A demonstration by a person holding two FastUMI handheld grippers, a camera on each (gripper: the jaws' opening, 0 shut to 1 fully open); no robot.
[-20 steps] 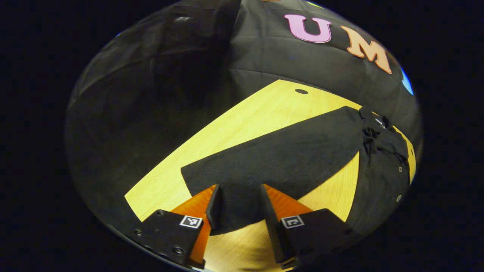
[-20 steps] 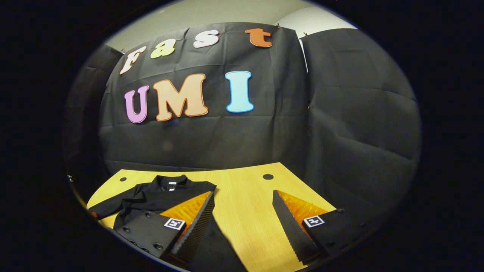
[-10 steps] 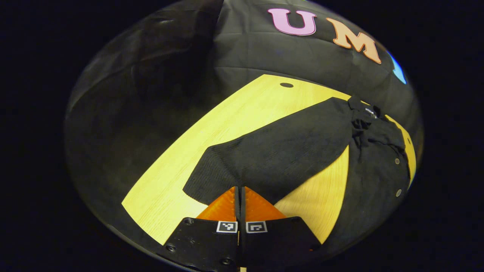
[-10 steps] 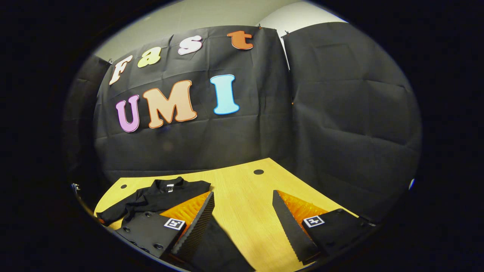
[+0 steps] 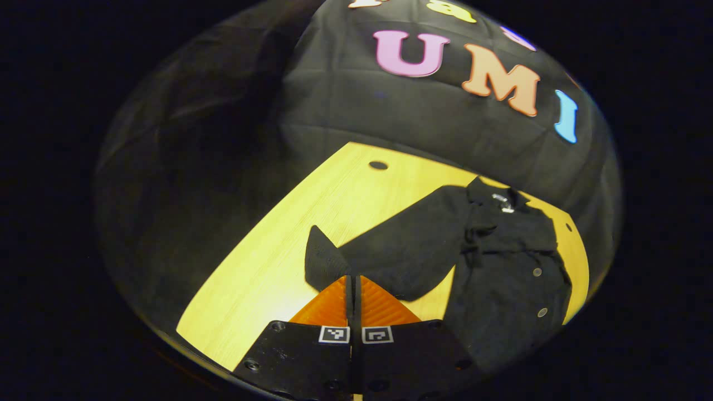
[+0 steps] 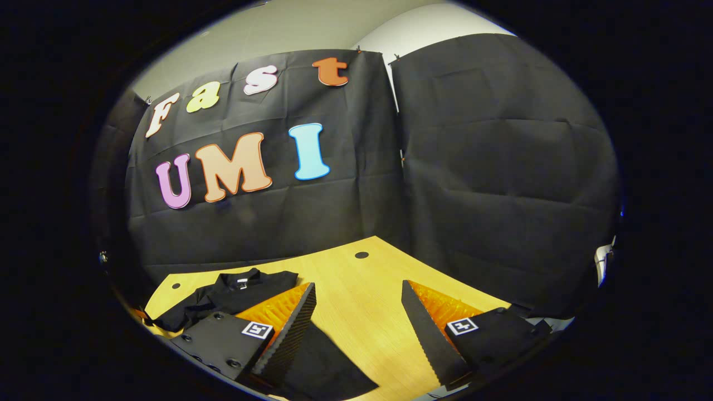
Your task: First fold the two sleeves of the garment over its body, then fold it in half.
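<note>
A black buttoned garment [image 5: 509, 278] lies on the wooden table [image 5: 278, 267], collar [image 5: 501, 200] toward the far wall. Its left sleeve [image 5: 401, 259] stretches out from the body toward my left gripper [image 5: 352, 277], which is shut on the sleeve near the cuff; the cuff end [image 5: 318, 259] stands up folded beside the tips. In the right gripper view the garment [image 6: 228, 298] lies at the lower left, and its other sleeve [image 6: 326, 370] runs flat under my right gripper [image 6: 358, 285]. That gripper hovers open with only table and cloth between its fingers.
Round cable holes [image 5: 378, 165] [image 6: 361, 255] sit near the table's far edge. Black cloth walls [image 6: 501, 167] close in behind and to the side. The table's left edge [image 5: 223, 289] drops into darkness.
My left gripper closed on the sleeve near the cuff and has raised it, drawing it toward the garment's body so the sleeve looks shorter. The right gripper stays open and has drifted slightly.
</note>
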